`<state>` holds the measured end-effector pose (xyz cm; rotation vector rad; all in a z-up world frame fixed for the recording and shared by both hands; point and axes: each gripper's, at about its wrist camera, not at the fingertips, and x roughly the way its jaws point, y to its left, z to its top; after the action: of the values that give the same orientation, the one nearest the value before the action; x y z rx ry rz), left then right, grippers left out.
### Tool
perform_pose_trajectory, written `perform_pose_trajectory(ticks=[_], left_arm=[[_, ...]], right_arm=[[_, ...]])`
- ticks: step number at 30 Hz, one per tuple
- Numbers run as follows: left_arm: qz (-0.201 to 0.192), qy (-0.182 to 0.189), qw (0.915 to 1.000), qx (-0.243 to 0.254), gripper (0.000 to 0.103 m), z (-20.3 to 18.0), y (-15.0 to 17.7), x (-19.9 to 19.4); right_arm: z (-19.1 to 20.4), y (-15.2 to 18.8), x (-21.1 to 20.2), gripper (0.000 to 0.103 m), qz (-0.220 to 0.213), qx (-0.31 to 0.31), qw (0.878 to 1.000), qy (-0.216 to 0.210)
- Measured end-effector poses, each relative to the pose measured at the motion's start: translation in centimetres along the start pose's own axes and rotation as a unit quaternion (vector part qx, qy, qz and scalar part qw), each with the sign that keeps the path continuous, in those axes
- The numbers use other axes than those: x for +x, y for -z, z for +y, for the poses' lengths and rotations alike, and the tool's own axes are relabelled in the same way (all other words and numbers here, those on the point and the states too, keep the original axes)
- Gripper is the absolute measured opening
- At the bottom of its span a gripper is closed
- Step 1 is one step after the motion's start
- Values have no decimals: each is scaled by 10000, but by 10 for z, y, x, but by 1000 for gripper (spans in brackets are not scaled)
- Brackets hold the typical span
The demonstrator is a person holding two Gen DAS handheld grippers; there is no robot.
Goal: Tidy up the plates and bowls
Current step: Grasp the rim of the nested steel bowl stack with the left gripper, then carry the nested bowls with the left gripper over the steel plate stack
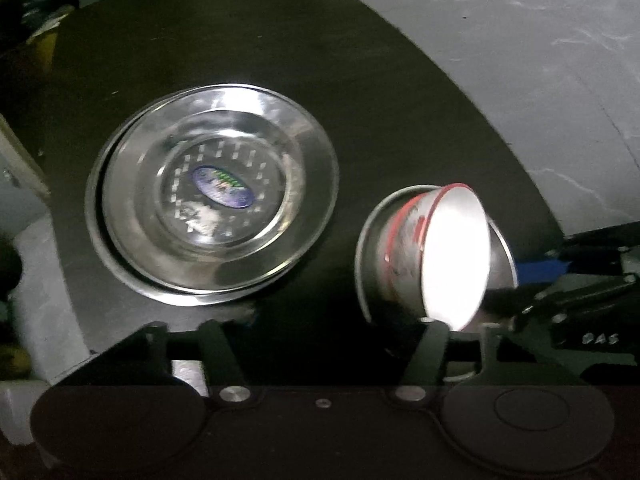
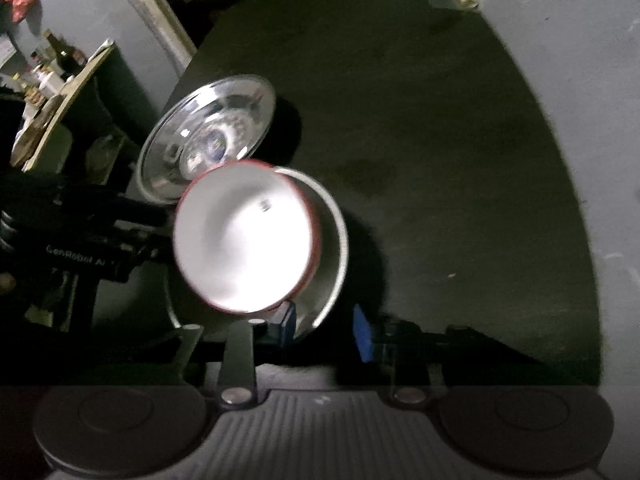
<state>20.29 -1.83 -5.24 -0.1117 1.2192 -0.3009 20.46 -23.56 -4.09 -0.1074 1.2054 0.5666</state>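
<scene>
Right gripper (image 2: 324, 328) (jaws apart) straddles steel bowl (image 2: 335, 240) rim.

White lettering reading "GenRobot AI" is showing on the black body of the left gripper (image 2: 76, 260). Faint white characters on the black body of the right gripper (image 1: 600, 338) are appearing as "0AS", though blurred. The oval blue sticker (image 1: 223, 187) in the round steel plate is showing illegible print.

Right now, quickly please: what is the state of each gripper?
Left gripper: open, holding nothing.
Right gripper: open, the steel bowl rim between its pads, not yet clamped.
</scene>
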Motion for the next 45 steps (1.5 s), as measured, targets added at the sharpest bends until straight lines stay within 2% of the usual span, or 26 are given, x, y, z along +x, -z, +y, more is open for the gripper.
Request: perform_pose_trajectory(ticks=[6,11,16,22,34,45], left_arm=[[9,239,9997,50,43,-3,0,3],[7,671,9977,57,17,-1,0,5],[11,522,9980,343,16,-12,0,4],[22,543,9977,395,15,-9,-4,3],[-312,698,9967,274,14,1,-16,-22],[-654,530,9964,124,13,22,-25,-48]], right_arm=[[7,-1,7,34,152,-100,9998,-86],[5,1,7,33,111,5,9999,-133],[6,3,6,32,83,33,9999,-115],[6,5,1,30,-41,108,9999,-112],[5,-2,-12,29,-366,379,9984,-209],[18,-27,-18,29,-685,229,9964,-437]])
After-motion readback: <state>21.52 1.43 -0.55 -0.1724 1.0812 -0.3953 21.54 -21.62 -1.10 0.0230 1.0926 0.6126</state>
